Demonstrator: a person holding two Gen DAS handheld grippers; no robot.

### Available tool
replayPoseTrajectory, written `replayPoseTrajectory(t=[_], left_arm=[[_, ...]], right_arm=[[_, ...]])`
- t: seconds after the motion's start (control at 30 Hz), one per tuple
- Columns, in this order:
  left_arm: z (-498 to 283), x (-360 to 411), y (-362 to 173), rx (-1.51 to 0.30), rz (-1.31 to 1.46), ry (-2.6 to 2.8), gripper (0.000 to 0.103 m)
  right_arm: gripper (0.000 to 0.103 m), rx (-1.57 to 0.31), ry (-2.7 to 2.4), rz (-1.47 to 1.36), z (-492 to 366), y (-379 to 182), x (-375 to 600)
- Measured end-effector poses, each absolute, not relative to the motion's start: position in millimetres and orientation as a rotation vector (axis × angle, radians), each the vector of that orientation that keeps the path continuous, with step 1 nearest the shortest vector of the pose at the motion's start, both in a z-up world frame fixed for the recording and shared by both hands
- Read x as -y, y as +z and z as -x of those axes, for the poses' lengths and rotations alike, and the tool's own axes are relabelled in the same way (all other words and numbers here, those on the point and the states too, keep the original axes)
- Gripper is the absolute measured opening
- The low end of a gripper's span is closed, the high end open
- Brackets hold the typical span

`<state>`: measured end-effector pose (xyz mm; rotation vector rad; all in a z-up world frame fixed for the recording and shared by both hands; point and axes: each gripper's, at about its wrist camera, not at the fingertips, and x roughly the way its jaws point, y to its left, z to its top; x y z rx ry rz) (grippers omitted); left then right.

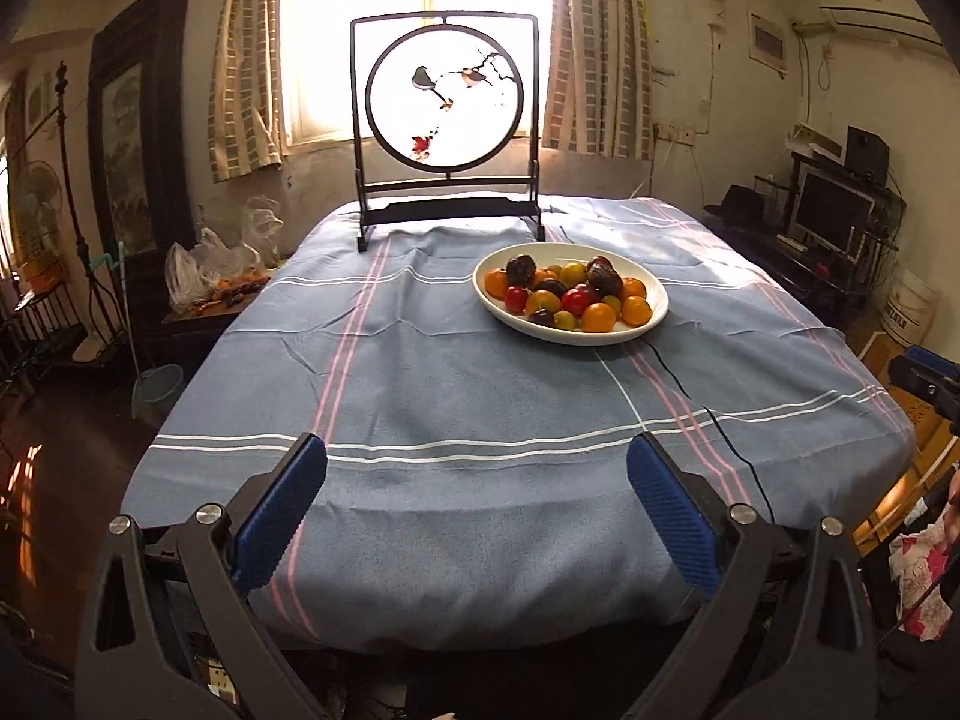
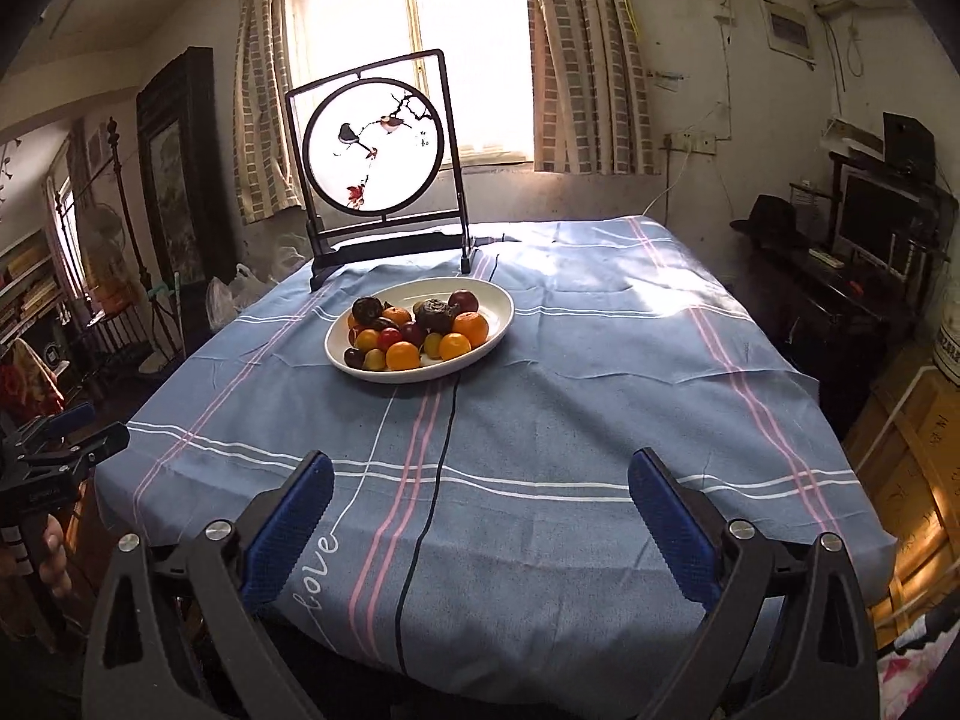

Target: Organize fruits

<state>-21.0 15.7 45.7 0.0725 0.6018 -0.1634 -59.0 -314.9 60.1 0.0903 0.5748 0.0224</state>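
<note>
All the fruits point(image 1: 570, 295) in view lie heaped in the white dish point(image 1: 651, 318) on the counter point(image 1: 420, 372), toward its far side, just in front of the framed bird screen point(image 1: 445, 114). Oranges, small red and yellow ones and a few dark wrinkled ones are mixed together, not grouped by kind. No fruit shows loose on the blue cloth, and no second dish is in view. This fits two stages: fruits gathered into the dish with the job done, or a mixed heap waiting to be sorted out; the pictures do not settle which. The left gripper point(image 1: 477, 504) hangs over the near edge of the counter, jaws spread wide and holding nothing. The right gripper point(image 2: 480, 510) does the same, well apart from the dish. A black cable point(image 2: 432, 480) runs from under the dish to the near edge.
</note>
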Motion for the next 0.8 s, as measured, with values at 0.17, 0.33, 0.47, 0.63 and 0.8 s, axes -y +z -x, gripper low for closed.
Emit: replayPoseTrajectory(t=[0.17, 0.33, 0.47, 0.63, 0.8], left_arm=[[27.0, -18.2, 50.2, -0.592, -0.085, -0.110, 0.098], [23.7, -19.5, 53.8, -0.568, -0.083, -0.075, 0.098], [19.3, -18.9, 55.7, -0.547, -0.081, -0.070, 0.098], [8.8, -20.7, 52.8, -0.583, -0.065, -0.076, 0.098], [8.4, -17.8, 49.3, -0.580, -0.093, -0.062, 0.098]], right_arm=[[0.099, -0.576, 0.023, -0.090, 62.7, 59.8, 314.6], [0.099, -0.569, 0.028, -0.087, 57.2, 61.9, 313.3], [0.099, -0.576, 0.030, -0.095, 52.6, 59.9, 315.0], [0.099, -0.579, 0.029, -0.097, 51.1, 57.9, 315.9], [0.099, -0.583, 0.027, -0.100, 50.5, 56.4, 316.2]])
